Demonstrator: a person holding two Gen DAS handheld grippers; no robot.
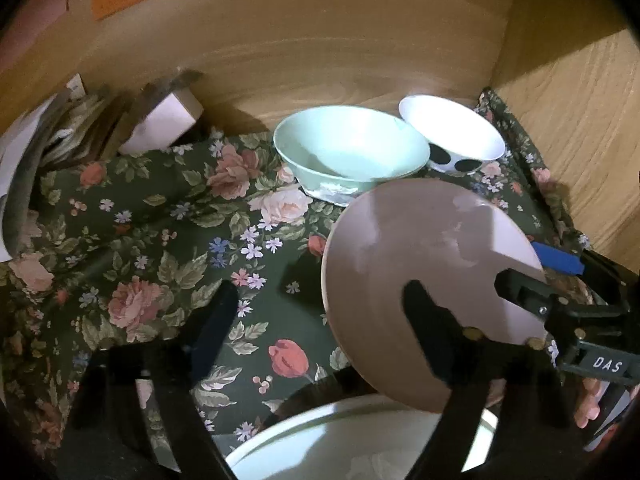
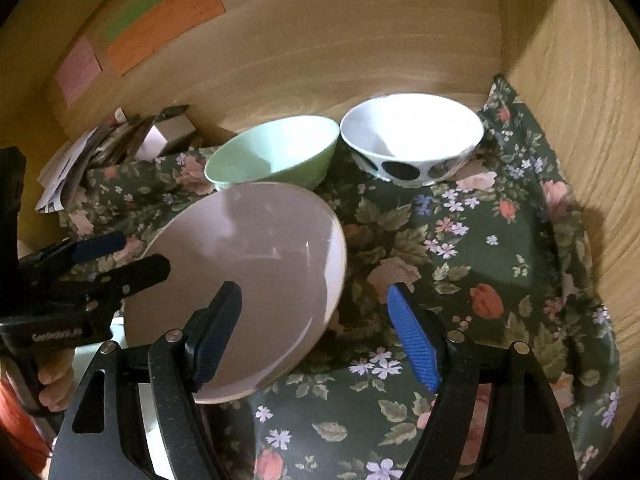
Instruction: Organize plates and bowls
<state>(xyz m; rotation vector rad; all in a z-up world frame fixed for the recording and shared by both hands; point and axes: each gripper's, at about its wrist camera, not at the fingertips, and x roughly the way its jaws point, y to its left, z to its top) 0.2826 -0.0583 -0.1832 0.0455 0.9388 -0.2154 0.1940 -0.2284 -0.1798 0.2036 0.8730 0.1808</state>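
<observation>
A pink plate hangs tilted above the floral cloth. In the left wrist view my left gripper is wide open; its right finger lies over the plate's face. My right gripper is wide open, its left finger in front of the plate. In each view the other gripper's fingers stand across the plate's edge; which one holds it I cannot tell. A mint bowl and a white bowl with black dots stand at the back. A white plate lies below.
A floral cloth covers the shelf floor. Wooden walls close the back and right. Papers and a small box are stacked at the back left. Coloured notes stick to the back wall.
</observation>
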